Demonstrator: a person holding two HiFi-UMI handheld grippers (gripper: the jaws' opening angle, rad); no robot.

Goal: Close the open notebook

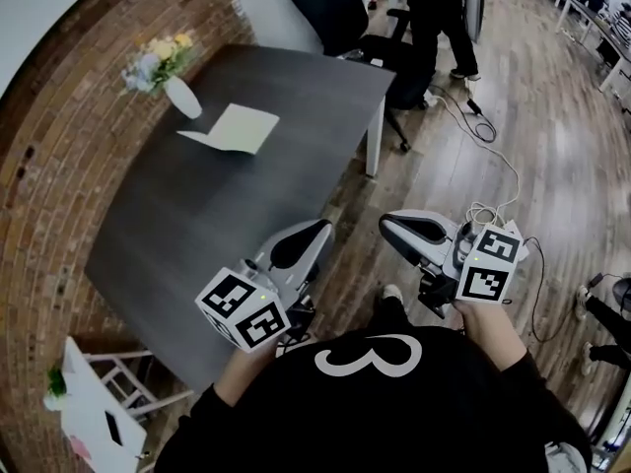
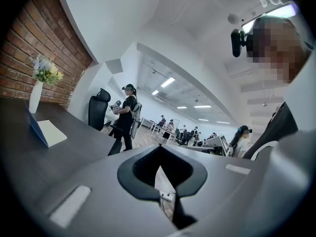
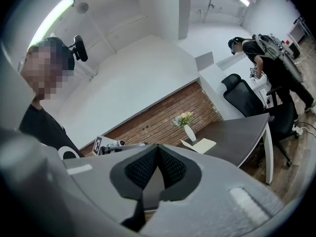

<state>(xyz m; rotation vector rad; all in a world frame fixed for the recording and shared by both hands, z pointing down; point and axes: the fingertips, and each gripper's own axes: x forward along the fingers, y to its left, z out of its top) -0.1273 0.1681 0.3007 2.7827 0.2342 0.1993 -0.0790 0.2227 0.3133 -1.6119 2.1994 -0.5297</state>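
The open notebook (image 1: 233, 128) lies on the far part of the dark grey table (image 1: 197, 225), one cover propped up at its left and a pale page lying flat. It shows small in the left gripper view (image 2: 47, 132) and in the right gripper view (image 3: 200, 145). My left gripper (image 1: 323, 229) hovers at the table's near right edge, jaws together and empty. My right gripper (image 1: 387, 224) is held over the wooden floor beside the table, also shut with nothing in it. Both are far short of the notebook.
A white vase of flowers (image 1: 170, 72) stands just left of the notebook by the brick wall (image 1: 59, 136). A black office chair (image 1: 335, 8) and a standing person (image 1: 434, 18) are beyond the table. Cables (image 1: 493, 161) trail on the floor. A white rack (image 1: 99, 402) sits at the lower left.
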